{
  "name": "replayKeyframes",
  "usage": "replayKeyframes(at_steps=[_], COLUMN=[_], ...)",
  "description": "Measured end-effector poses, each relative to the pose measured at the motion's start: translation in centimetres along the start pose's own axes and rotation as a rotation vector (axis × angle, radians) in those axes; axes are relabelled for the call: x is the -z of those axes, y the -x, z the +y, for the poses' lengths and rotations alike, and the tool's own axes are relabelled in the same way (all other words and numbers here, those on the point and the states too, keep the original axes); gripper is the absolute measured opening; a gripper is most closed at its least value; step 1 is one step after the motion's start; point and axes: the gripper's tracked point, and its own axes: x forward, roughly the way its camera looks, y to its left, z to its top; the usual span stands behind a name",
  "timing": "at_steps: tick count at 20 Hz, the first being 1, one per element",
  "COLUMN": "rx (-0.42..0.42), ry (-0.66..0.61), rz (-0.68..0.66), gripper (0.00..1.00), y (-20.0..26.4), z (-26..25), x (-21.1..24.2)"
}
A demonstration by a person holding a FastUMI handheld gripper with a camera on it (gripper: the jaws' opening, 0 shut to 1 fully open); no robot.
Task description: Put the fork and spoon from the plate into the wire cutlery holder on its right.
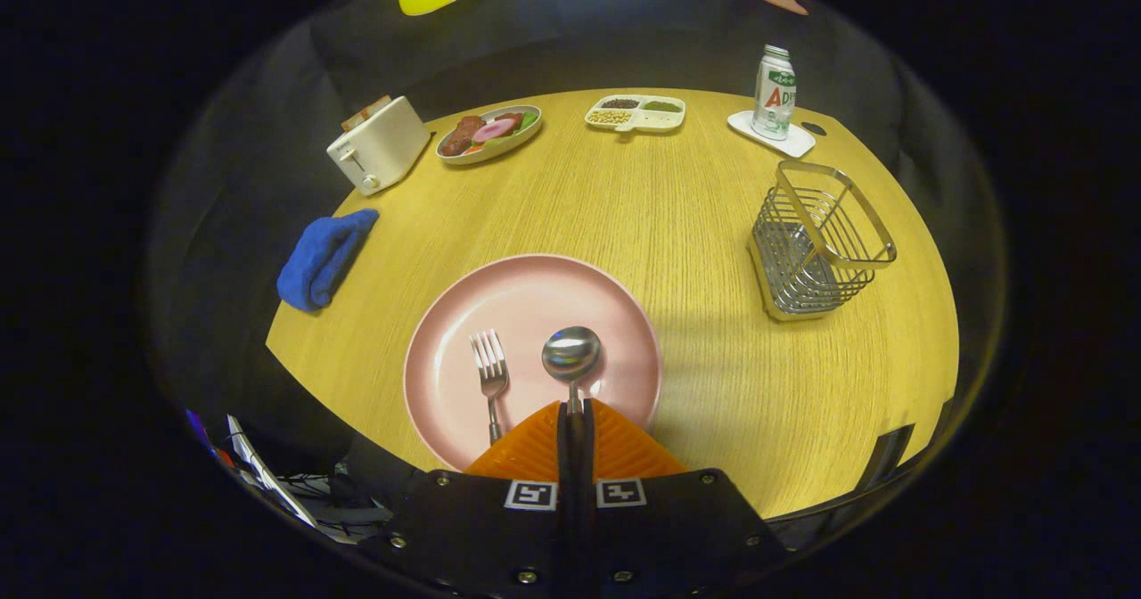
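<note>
A pink plate [535,296] lies on the wooden table just ahead of my fingers. My gripper [575,406] is shut on the handle of a metal spoon [571,354], whose bowl points forward over the plate. Whether the spoon still touches the plate I cannot tell. A metal fork [489,369] lies on the plate just left of the spoon, tines pointing away, and the lower end of its handle is hidden behind my left finger. The wire cutlery holder [816,242] stands to the right of the plate and farther off, with nothing inside it.
A folded blue cloth [323,256] lies left of the plate. Along the far side stand a white toaster [379,144], an oval dish of food [488,133], a divided snack tray [636,112] and a can [774,93] on a white coaster.
</note>
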Motion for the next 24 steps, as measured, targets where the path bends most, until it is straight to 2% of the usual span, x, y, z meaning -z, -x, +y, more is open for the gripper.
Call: replayKeyframes(at_steps=[5, 10, 14, 18, 24], rx=[0.001, -0.041, -0.077, -0.068, 0.028], ry=[-0.003, -0.012, -0.094, -0.205, -0.321], rz=[-0.007, -0.040, -0.089, -0.171, -0.295], gripper=[0.02, 0.02, 0.02, 0.02, 0.02], y=[-0.2, 0.3, 2.1, 4.9, 9.6], z=[0.0, 1.0, 1.0, -2.4, -10.8], x=[-0.2, -0.8, -2.8, -6.9, -11.9])
